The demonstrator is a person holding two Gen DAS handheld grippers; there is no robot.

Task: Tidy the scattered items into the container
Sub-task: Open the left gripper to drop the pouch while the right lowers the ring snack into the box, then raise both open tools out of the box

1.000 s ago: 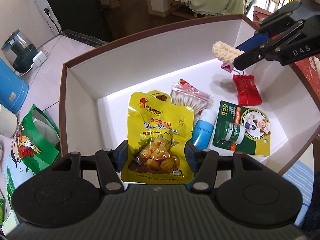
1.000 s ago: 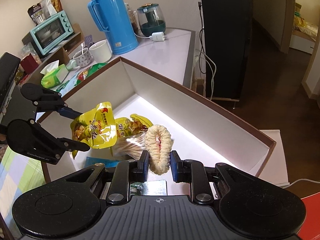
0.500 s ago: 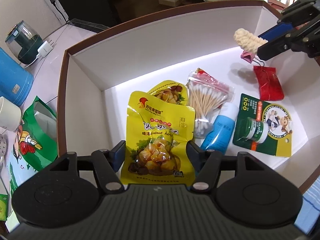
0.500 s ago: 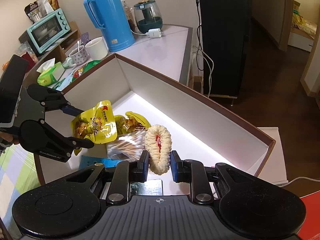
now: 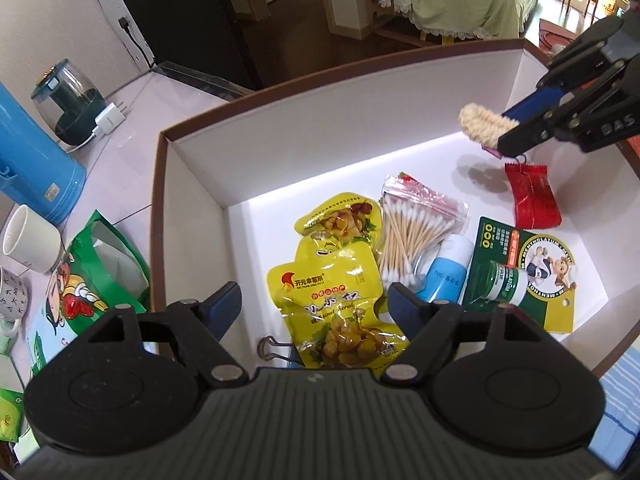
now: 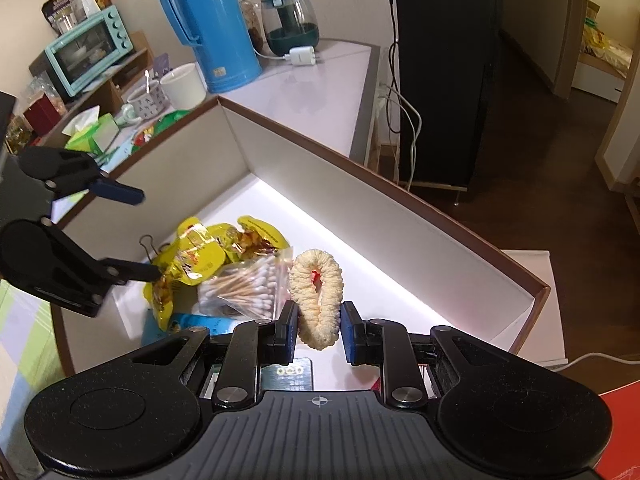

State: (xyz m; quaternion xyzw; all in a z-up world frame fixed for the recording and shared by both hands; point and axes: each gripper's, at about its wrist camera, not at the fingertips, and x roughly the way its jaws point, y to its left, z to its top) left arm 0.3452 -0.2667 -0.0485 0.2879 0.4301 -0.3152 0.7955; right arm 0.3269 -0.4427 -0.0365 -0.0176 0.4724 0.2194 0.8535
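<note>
White box (image 5: 192, 216) with brown rim, open top. On its floor: two yellow chestnut packs (image 5: 340, 304) overlapping, cotton swab bag (image 5: 412, 224), blue-white tube (image 5: 446, 276), green lip balm card (image 5: 524, 272), red sachet (image 5: 532, 196), binder clip (image 5: 272, 350). Cream scrunchie (image 6: 316, 300) upright, above box floor.

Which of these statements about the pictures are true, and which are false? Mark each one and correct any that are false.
1. The right gripper holds a fuzzy cream hair tie. True.
2. The left gripper is clamped on the yellow snack pack. False: its fingers are apart and the pack lies in the box.
3. The bag of cotton swabs lies on the counter outside the box. False: it is inside the box.
4. A blue flask stands on the counter. True.
</note>
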